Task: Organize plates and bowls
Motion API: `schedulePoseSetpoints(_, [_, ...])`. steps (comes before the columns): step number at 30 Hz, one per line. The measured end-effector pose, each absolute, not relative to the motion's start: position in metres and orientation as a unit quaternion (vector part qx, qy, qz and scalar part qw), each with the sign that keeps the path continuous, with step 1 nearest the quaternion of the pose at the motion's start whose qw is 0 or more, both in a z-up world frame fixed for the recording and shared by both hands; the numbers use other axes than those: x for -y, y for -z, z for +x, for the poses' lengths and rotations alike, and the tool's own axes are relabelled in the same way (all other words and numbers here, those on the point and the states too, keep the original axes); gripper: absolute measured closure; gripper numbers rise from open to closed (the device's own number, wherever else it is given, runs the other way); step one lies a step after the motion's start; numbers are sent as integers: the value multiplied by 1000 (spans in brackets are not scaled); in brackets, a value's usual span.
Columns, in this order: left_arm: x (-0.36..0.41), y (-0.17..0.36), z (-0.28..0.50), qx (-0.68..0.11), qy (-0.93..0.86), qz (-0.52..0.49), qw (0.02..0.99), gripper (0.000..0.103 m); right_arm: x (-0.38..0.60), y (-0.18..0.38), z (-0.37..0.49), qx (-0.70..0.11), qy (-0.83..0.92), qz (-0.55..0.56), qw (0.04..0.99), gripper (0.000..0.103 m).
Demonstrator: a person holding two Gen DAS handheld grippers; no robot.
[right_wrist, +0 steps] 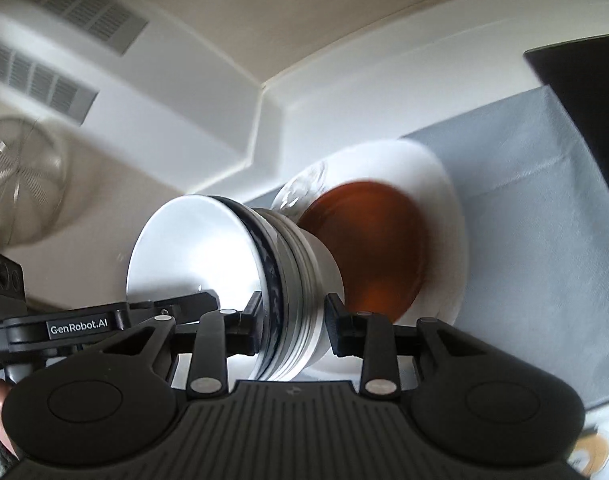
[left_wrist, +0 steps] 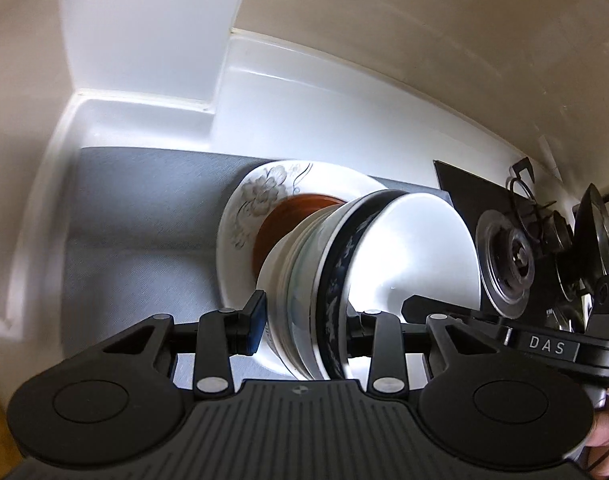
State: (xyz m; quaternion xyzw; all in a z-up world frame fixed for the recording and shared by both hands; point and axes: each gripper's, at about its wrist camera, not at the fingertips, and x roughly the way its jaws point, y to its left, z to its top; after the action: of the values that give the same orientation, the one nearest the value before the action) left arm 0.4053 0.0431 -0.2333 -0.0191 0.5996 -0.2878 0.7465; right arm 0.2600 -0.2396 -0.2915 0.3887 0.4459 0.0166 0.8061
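A stack of nested bowls [left_wrist: 328, 280], white with a dark blue patterned band, is held between both grippers. It also shows in the right wrist view [right_wrist: 288, 280]. My left gripper [left_wrist: 308, 320] is shut on the stack's rim from one side. My right gripper [right_wrist: 292, 324] is shut on it from the opposite side. The stack hangs just over a brown plate [left_wrist: 280, 220] lying on a white floral plate [left_wrist: 260, 196]; whether it touches them I cannot tell. Both plates show in the right wrist view, brown [right_wrist: 376, 248] on white [right_wrist: 440, 200].
The plates lie on a grey mat [left_wrist: 136, 220] on a white counter [left_wrist: 264, 92] set in a wall corner. A black stove with a burner [left_wrist: 508, 256] stands beside the mat. A range hood [right_wrist: 48, 64] and a mesh strainer [right_wrist: 20, 184] are at the side.
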Motion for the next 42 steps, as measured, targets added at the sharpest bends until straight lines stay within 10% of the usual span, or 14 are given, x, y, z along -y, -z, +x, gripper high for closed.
schedulePoseSetpoints(19, [-8, 291, 447, -600, 314, -14, 736, 62, 254, 337, 295, -465, 31, 376, 801, 64])
schedulePoseSetpoints(31, [-40, 201, 382, -493, 246, 25, 834, 33, 236, 283, 236, -416, 64, 320, 849, 53])
schedulePoseSetpoints(38, [-47, 89, 267, -425, 224, 25, 876, 4, 185, 176, 146, -382, 114, 233, 887, 3])
schedulePoseSetpoints(42, [-28, 51, 200, -414, 167, 67, 892, 0, 160, 131, 102, -393, 122, 200, 889, 0])
